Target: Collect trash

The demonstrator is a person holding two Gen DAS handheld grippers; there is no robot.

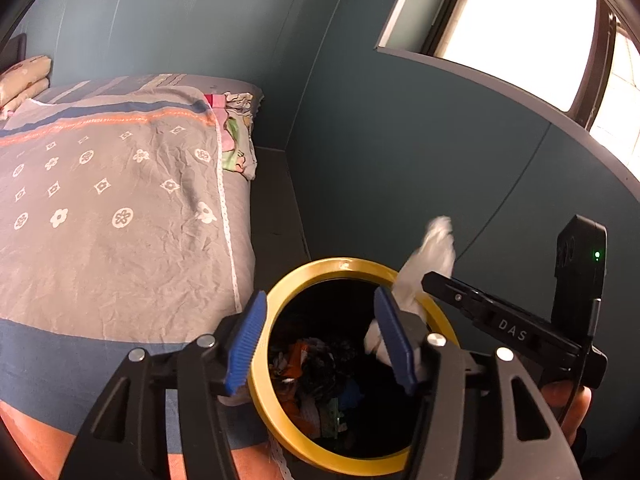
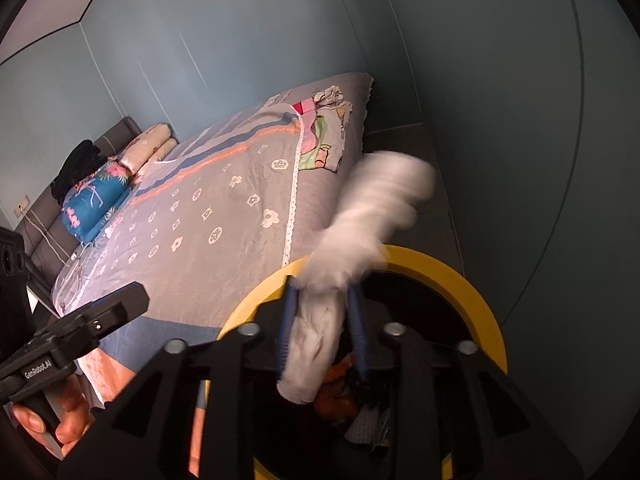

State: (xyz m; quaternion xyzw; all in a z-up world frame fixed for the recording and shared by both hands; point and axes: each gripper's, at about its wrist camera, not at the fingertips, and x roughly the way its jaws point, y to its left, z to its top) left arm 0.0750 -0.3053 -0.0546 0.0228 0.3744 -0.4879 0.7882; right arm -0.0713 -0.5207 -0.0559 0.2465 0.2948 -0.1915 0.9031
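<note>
Over yellow-rimmed bin (image 2: 486, 300), white tissue wad (image 2: 320, 336) sits pinched in R gripper (image 2: 322, 334); L gripper (image 1: 320, 344) wide open, empty.

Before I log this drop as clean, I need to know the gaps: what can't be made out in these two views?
- Upper end of the white crumpled tissue: motion-blurred in the right wrist view.
- Contents of the yellow-rimmed black trash bin: too dark to identify, partly hidden by the left tool in its own view.
- Bin's near rim: hidden behind the right tool, which grips the tissue.
- Bin's base and the floor under it: not visible in either view.
</note>
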